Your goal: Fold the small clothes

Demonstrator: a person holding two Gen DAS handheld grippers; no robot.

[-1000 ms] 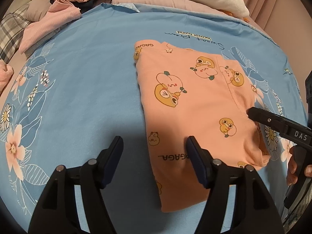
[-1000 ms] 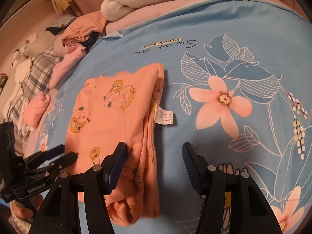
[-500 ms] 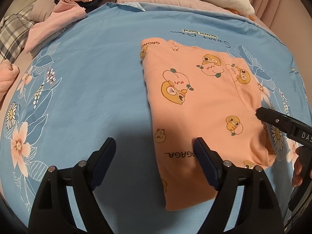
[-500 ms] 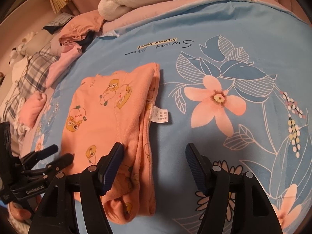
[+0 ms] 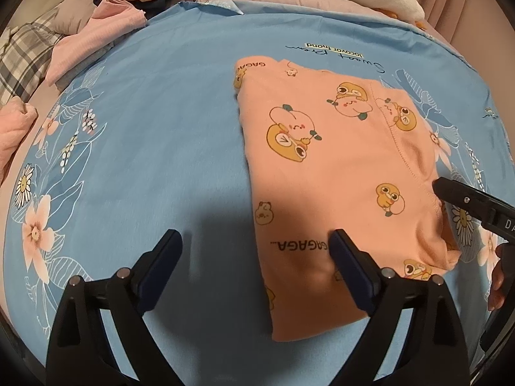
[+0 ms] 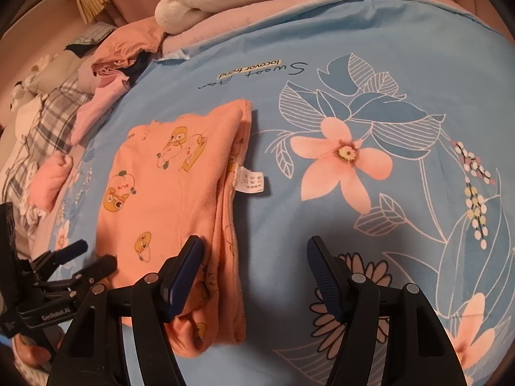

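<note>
My left claw hangs low over the sheet with its jaws opening wide; the garment's near left edge lies between them, but neither pad presses on it. My right claw stands apart too, its left pad over the garment's right edge and its right pad over bare sheet, nothing gripped. The garment, peach with cartoon fruit prints, lies flat on the blue floral sheet, already folded into a rough rectangle, right of centre in the left view and left of centre in the right one. From the right view I can see the stacked layers along its right edge, with a white care tag poking out onto the sheet. I judge it a light, soft knit: limp, prone to sag and slide apart if lifted by one layer, not fragile or slippery. I'd pinch through all layers at the two near corners, one claw each, so the stack travels together for another fold. A heap of other clothes waits at the sheet's far left edge.
</note>
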